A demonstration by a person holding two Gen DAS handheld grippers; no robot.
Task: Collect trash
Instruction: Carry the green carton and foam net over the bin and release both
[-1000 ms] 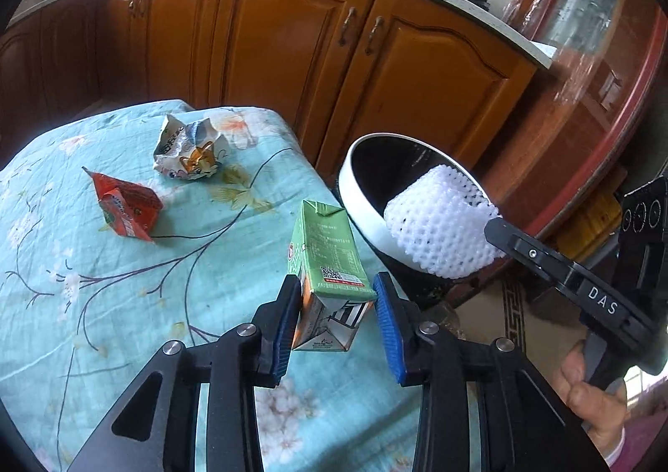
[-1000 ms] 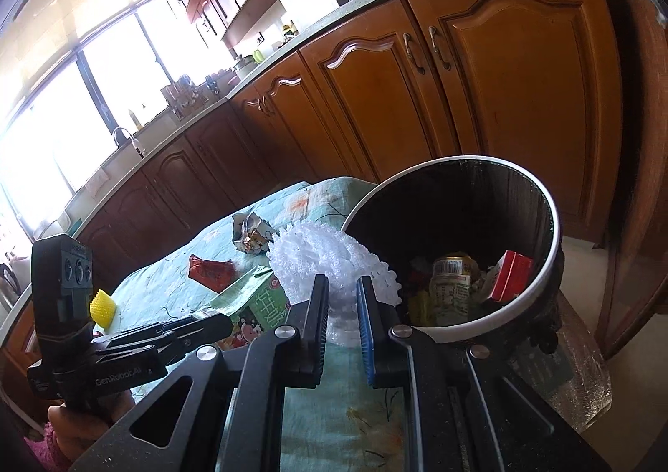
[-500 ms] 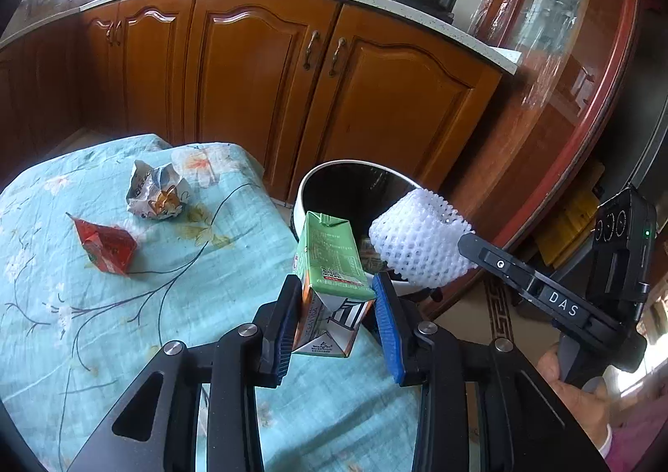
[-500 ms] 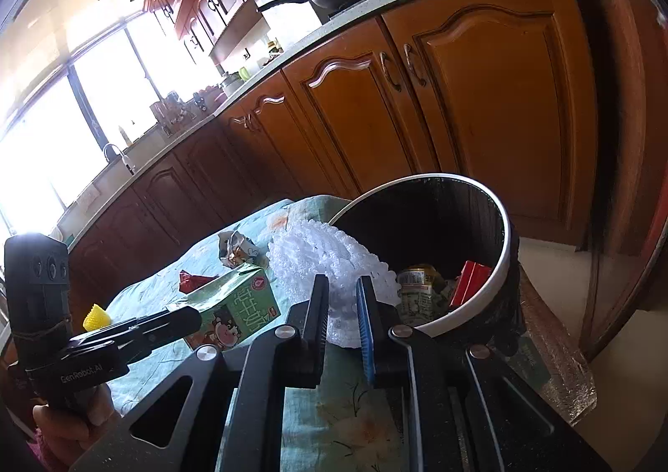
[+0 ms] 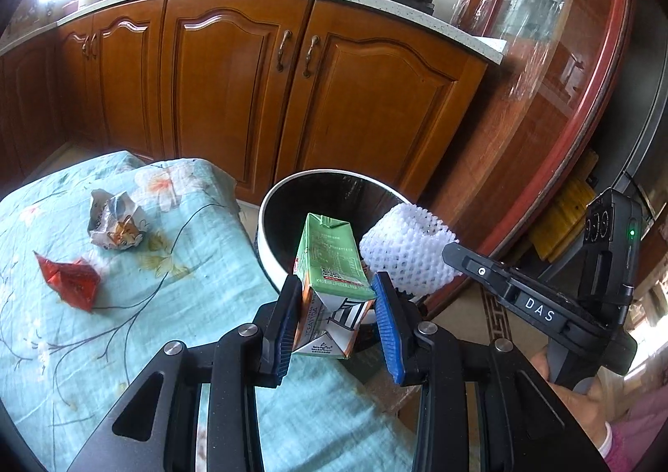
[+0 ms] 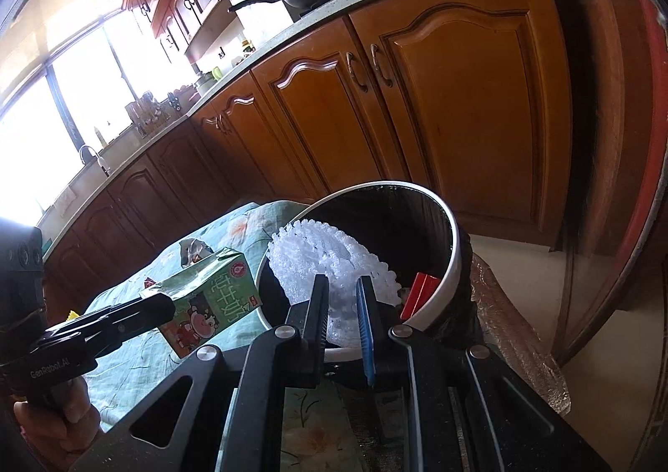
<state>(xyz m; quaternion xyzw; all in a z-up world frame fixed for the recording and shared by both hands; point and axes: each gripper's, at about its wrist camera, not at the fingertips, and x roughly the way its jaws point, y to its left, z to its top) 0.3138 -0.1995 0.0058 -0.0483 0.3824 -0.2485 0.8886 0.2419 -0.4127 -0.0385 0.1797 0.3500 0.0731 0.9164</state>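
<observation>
My left gripper [image 5: 336,284] is shut on a green milk carton [image 5: 334,263] and holds it at the near rim of the white-rimmed trash bin [image 5: 267,213]. The carton also shows in the right wrist view [image 6: 208,300]. My right gripper [image 6: 342,284] is shut on a white foam fruit net [image 6: 334,259] and holds it over the bin's opening [image 6: 453,238]; the net also shows in the left wrist view [image 5: 405,255]. A red wrapper [image 5: 71,280] and a crumpled printed wrapper [image 5: 117,221] lie on the teal floral tablecloth [image 5: 146,326].
The bin stands on the floor off the table's far right corner and holds a red box [image 6: 419,292]. Wooden kitchen cabinets [image 5: 250,87] run behind it. A wooden glass-fronted cabinet [image 5: 563,75] stands on the right. A yellow item [image 6: 73,315] lies on the table.
Both grippers have moved up and toward the bin. The carton went from over the table to the bin's rim, and the foam net now hangs further over the opening.
</observation>
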